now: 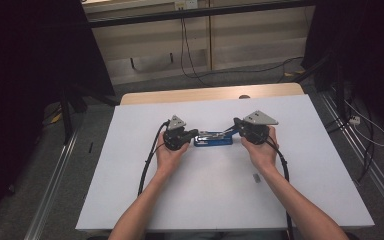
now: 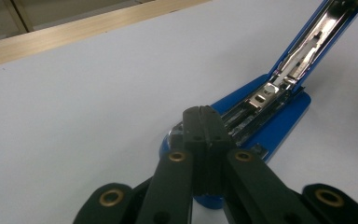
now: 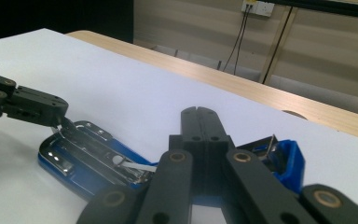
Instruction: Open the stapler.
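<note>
Blue metal stapler (image 1: 213,138), hinged open, lies mid-table; left gripper (image 1: 194,133) at its nine o'clock, right gripper (image 1: 237,122) at three, both jaws pressed together.

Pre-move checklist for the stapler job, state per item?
1. Stapler lies flat on the table: ok.
2. Stapler lid swung open, metal track exposed: ok.
3. Left claw shut, tips at the stapler's front end: ok.
4. Right claw shut, above the hinge end: ok.
5. Either claw actually pinching a stapler part: cannot tell.
6. Small loose piece lies away from both hands: ok.
</note>
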Motion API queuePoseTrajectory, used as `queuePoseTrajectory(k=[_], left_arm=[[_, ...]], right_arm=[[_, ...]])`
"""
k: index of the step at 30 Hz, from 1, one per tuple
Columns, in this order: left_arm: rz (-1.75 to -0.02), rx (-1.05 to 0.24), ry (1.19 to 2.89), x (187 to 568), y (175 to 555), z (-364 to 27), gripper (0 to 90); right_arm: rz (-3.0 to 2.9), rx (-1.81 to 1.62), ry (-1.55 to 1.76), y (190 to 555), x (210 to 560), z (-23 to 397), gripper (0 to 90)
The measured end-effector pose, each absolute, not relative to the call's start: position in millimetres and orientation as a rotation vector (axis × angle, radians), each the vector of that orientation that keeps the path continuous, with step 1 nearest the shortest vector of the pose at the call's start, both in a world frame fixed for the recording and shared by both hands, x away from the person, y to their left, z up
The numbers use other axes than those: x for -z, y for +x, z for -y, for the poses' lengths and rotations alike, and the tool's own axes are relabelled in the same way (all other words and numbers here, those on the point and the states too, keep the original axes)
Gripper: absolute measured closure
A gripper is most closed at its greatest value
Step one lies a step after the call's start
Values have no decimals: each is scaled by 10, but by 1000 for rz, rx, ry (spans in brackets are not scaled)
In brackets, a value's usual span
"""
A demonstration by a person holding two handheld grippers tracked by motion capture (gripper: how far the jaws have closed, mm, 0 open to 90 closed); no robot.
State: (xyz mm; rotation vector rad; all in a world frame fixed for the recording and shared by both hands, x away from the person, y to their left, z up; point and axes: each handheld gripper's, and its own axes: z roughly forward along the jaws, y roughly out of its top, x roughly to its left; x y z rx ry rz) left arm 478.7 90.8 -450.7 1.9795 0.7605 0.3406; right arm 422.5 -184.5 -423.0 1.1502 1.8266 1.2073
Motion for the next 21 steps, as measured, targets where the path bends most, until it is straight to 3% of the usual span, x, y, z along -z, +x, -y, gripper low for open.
queuePoseTrajectory(k=[21], left_arm=[[-762,-341,1977,4510,4783,-908,900]], right_arm=[[-1837,-1207,1192,4180,4358,2025,900]])
